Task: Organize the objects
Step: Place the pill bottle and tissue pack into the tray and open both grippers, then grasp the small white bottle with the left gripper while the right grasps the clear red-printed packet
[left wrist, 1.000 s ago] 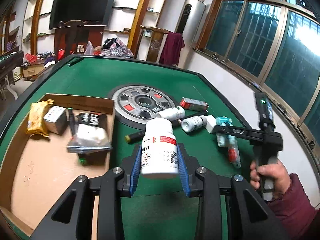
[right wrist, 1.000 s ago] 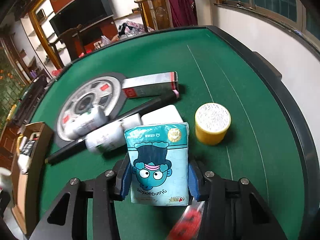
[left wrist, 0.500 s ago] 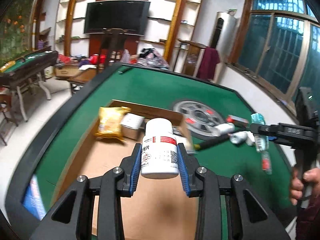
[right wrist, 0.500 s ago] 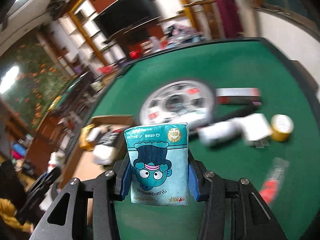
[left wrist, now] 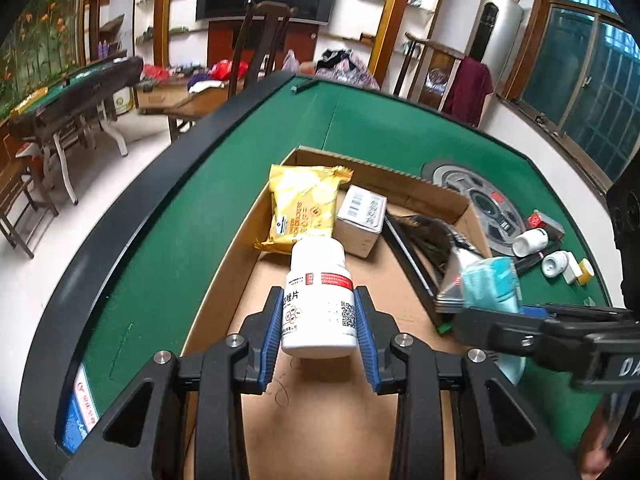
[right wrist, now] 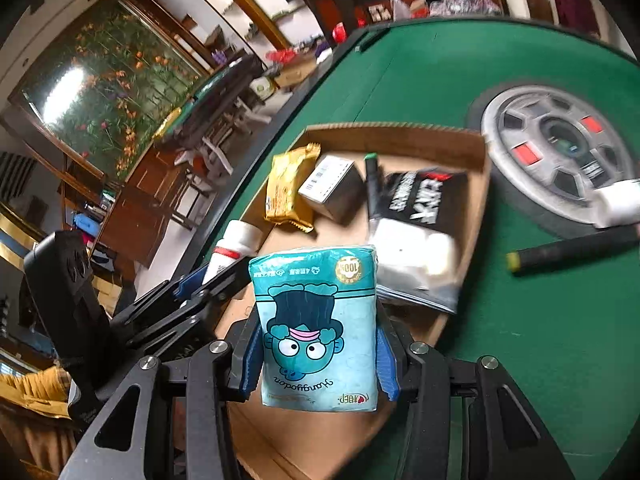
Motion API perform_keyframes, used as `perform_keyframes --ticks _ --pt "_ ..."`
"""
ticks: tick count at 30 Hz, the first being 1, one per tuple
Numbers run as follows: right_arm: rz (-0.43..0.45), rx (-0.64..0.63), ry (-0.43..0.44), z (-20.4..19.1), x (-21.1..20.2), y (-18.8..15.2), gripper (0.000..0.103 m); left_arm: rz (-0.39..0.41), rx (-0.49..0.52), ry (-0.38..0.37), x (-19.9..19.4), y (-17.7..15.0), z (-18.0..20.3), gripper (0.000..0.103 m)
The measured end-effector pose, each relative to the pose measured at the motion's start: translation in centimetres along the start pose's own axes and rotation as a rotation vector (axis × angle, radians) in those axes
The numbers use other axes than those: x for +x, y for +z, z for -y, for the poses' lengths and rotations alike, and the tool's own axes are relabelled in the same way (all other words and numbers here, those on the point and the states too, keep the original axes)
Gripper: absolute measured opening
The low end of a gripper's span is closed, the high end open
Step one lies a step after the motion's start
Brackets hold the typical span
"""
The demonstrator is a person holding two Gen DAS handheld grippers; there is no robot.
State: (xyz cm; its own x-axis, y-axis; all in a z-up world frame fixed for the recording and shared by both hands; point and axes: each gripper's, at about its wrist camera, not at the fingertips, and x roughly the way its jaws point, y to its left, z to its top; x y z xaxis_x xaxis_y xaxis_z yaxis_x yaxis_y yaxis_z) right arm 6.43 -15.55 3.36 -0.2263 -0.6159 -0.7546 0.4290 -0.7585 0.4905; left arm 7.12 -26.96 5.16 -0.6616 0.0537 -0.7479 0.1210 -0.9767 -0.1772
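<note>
Green felt table (left wrist: pixel 372 128) holds a cardboard tray (left wrist: pixel 328 412) partly filled; left gripper (left wrist: pixel 319 334) clamps a pill bottle (left wrist: pixel 318 300), right gripper (right wrist: pixel 318 358) clamps a tissue pack (right wrist: pixel 318 328); several items wait at right.

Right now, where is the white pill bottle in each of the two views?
Left wrist view: the white pill bottle is at centre, clamped in the left gripper.
Right wrist view: the bottle is left of centre, behind the tissue pack.
Shared landmark: the yellow snack packet in the cardboard box.
</note>
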Motion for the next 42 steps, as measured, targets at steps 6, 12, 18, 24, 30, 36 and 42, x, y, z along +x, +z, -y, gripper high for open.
perform_keyframes --ticks 6,12,18,24,30,36,42 --pt "-0.003 0.004 -0.07 0.3 2.1 1.9 0.051 -0.045 0.003 0.006 1.6 0.2 0.2 0.033" --pt "0.007 -0.012 -0.141 0.1 2.6 3.8 0.051 -0.067 -0.026 -0.009 2.2 0.1 -0.5 0.033" --pt "-0.024 -0.032 -0.135 -1.0 3.9 3.9 0.051 -0.076 -0.061 -0.016 2.5 -0.1 -1.5 0.04" --pt "-0.039 -0.004 -0.141 -0.7 5.5 4.3 0.056 -0.067 -0.024 0.011 2.3 -0.3 -1.1 0.059" --pt "0.004 0.038 -0.053 -0.1 4.0 3.8 0.072 -0.097 0.092 0.063 2.4 -1.3 0.6 0.071" --pt "0.121 0.039 -0.038 0.6 -1.0 2.2 0.081 -0.105 0.174 0.113 1.7 -3.1 1.2 0.077" --pt "0.186 0.078 -0.036 4.0 -6.5 -0.9 0.082 -0.093 0.211 0.105 0.3 -4.6 0.9 0.078"
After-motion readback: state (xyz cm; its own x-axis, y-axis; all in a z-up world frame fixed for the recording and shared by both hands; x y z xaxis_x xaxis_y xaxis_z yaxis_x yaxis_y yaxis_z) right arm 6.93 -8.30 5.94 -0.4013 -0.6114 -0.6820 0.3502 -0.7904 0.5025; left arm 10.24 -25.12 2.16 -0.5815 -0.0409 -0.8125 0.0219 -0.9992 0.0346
